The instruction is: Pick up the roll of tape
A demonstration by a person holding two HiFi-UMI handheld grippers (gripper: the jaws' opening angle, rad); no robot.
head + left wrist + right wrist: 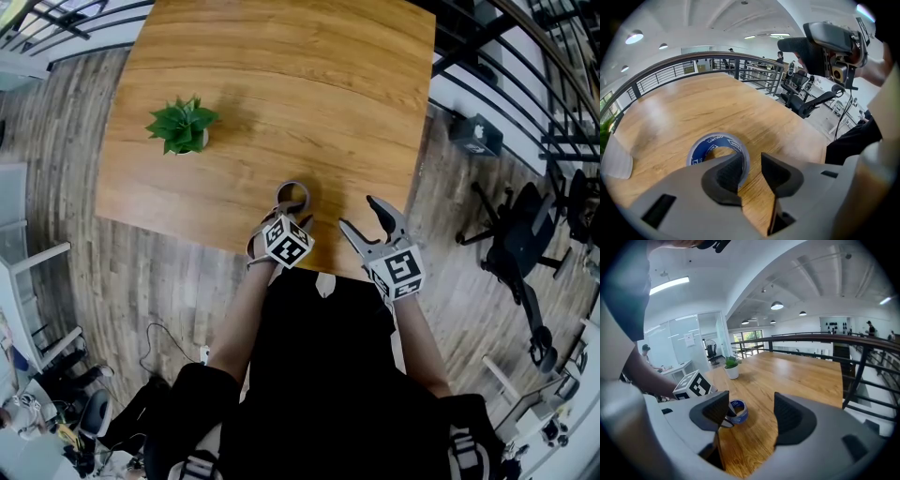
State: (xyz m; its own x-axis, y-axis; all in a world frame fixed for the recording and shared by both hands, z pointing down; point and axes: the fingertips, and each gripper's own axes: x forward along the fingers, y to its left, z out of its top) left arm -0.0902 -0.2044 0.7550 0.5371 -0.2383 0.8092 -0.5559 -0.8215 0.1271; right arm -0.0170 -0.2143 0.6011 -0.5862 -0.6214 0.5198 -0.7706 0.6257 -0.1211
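One plank floor (pixel 56 141) runs under everything, with a black railing (pixel 506 37) along the upper edges of the head view. Wooden table (pixel 281 84) takes most of the upper middle. Person in a black top (pixel 323 375) stands at its near edge, both forearms reaching forward. Black office chair (pixel 520 239) sits on the floor off to the right, well apart from the table. Right gripper (pixel 751 413) is over the near table edge, angled down. Its jaws stand wide apart with only bare wood between them, so it holds nothing. Left gripper (pixel 751 161) is just beside it on the left, pointed steeply down at the table. Its jaws are partly apart and straddle the near wall of the roll: the left jaw is in the roll's hole, the right jaw outside. Wood shows between the right pad (pixel 776 171) and the roll, so there is no clamp yet and nothing is held. Small potted plant (pixel 183 125) stands upright toward the table's left side, well apart from both grippers. Tape (pixel 715 139), blue-faced, lies flat on the table close to the near edge, about mid-width, at the left gripper's tips and left of the right gripper.
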